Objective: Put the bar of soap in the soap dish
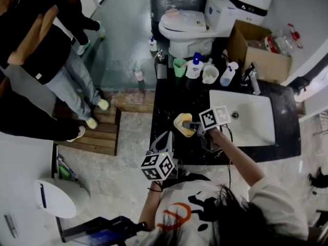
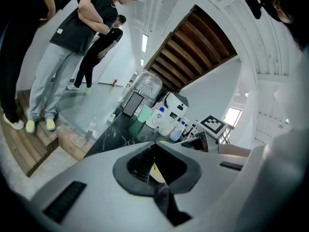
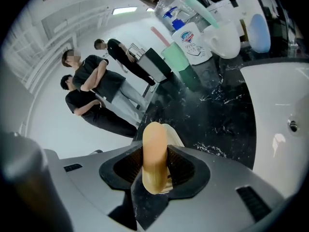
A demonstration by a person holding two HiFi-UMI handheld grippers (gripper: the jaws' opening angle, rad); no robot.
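Note:
My right gripper [image 1: 195,127] is shut on an orange-tan bar of soap [image 3: 154,154], gripped on edge between the dark pads. Directly behind the soap lies the cream soap dish [image 3: 174,136], which in the head view sits on the black counter [image 1: 169,99] just left of the sink, soap dish [image 1: 181,123]. The soap hangs over or at the dish; whether they touch I cannot tell. My left gripper [image 1: 164,139] hovers at the counter's front edge, below and left of the dish, jaws shut and holding nothing. A sliver of the dish [image 2: 156,171] shows through them.
A white sink [image 1: 246,118] with a faucet [image 1: 252,78] lies right of the dish. A green cup [image 1: 179,67], pump bottles [image 1: 194,65] and a white mug [image 1: 210,74] line the counter's back. Behind are a cardboard box [image 1: 259,50] and toilet [image 1: 187,29]. People [image 1: 41,45] stand at left.

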